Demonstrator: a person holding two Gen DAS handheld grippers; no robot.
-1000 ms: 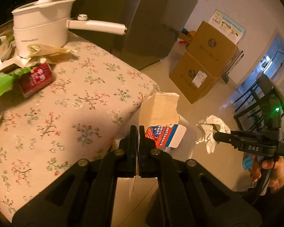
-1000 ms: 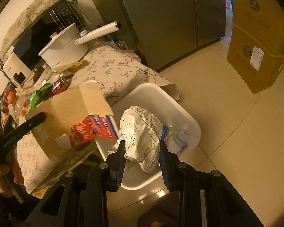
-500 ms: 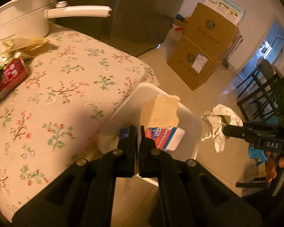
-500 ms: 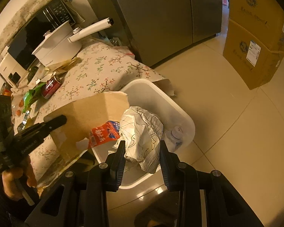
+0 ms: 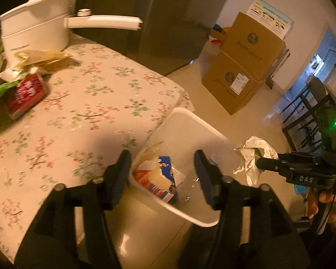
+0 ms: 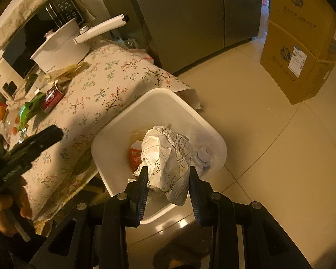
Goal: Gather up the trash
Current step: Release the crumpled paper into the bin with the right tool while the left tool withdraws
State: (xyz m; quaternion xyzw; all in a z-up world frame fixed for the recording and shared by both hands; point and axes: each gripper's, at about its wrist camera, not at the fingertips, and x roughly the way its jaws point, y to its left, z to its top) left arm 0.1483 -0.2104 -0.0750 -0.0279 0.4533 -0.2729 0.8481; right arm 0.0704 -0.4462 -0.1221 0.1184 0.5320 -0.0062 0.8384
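Two grippers are up over the white bin (image 6: 214,132), which sits on the floor right next to the table (image 5: 96,103) w/ the flower cloth.

The left gripper (image 5: 162,168) is wide open & holds nothing. Right under it, inside the bin, lies a torn carton (image 5: 159,179), red & blue w/ a brown flap. It touches the bin wall on the table side.

The right gripper (image 6: 168,177) is squeezed onto a crumpled paper wad (image 6: 165,157), white w/ dark lines. The wad is pinched between both fingers & hangs over the bin, not down in it. In the left wrist view the same wad (image 5: 254,154) shows at the bin's far side from the table, at the tip of the right gripper.

A clear plastic bottle (image 6: 203,157) lies in the bin too, on the side away from the table.

On the table, well away from the bin, a red can (image 6: 52,97) lies on its side. Next to it is a green wrapper (image 6: 28,111) & some crumpled brown paper (image 5: 42,58). Behind those stands a white pot (image 5: 33,27) w/ a long handle.
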